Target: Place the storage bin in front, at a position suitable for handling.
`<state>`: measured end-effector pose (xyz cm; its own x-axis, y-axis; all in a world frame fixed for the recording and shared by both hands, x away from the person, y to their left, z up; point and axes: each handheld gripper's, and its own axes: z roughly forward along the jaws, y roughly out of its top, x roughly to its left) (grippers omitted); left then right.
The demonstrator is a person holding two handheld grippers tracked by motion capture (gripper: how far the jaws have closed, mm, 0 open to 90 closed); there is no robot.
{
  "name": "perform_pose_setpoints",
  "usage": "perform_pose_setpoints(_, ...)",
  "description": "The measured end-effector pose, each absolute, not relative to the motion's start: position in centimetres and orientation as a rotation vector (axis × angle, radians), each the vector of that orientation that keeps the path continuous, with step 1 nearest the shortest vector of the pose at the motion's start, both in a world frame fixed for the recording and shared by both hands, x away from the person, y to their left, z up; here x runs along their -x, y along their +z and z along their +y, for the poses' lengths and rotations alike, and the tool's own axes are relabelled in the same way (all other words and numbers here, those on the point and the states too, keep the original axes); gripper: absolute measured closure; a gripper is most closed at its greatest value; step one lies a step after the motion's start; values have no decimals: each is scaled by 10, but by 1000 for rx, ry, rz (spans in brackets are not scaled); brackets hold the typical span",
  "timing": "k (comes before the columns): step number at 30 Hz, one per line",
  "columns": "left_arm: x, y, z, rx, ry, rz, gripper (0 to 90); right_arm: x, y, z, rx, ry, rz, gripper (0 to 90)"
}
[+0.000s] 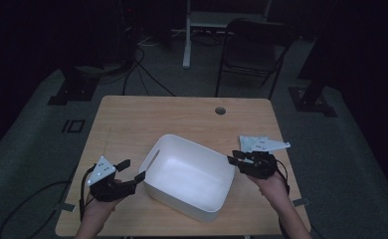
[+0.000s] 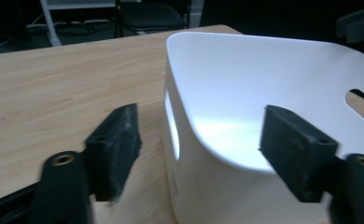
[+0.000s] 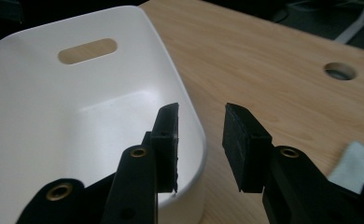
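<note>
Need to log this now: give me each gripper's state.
Left gripper: open, fingers astride the white tub's rim, not pressing on it.
Right gripper: open, one finger over the tub's rim, holding nothing.

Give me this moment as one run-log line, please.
white bin: on table, empty | left gripper: open, astride rim | right gripper: open, astride rim

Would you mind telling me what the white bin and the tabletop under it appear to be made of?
The white bin looks like moulded plastic with a smooth satin finish: rounded corners, thin even walls, a cut-out handle slot and a soft sheen inside. The tabletop shows pale wood grain, though whether it is solid wood or a printed laminate cannot be told; its flat, uniform surface and round cable hole suggest laminate.
</note>
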<state>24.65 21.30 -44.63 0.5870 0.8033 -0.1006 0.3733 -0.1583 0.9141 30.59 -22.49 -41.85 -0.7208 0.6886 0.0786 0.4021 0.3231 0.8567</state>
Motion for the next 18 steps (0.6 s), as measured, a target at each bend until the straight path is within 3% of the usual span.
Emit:
perform_pose_setpoints(5,-255,-447,208,-1770,497,975,476,-299,-420,-231,-1009,1388,2257,696)
perform_pose_setpoints(6,-257,-447,208,-1776,498,977,535,-299,-421,-230,-1016,1388,2257,702)
perform_pose_setpoints(11,-262,-449,205,-1804,498,989,551,-302,-431,-227,-1038,1374,2287,725)
perform_pose_setpoints(18,-265,-449,201,-1837,505,988,703,-306,-437,-225,-1070,1374,2296,814)
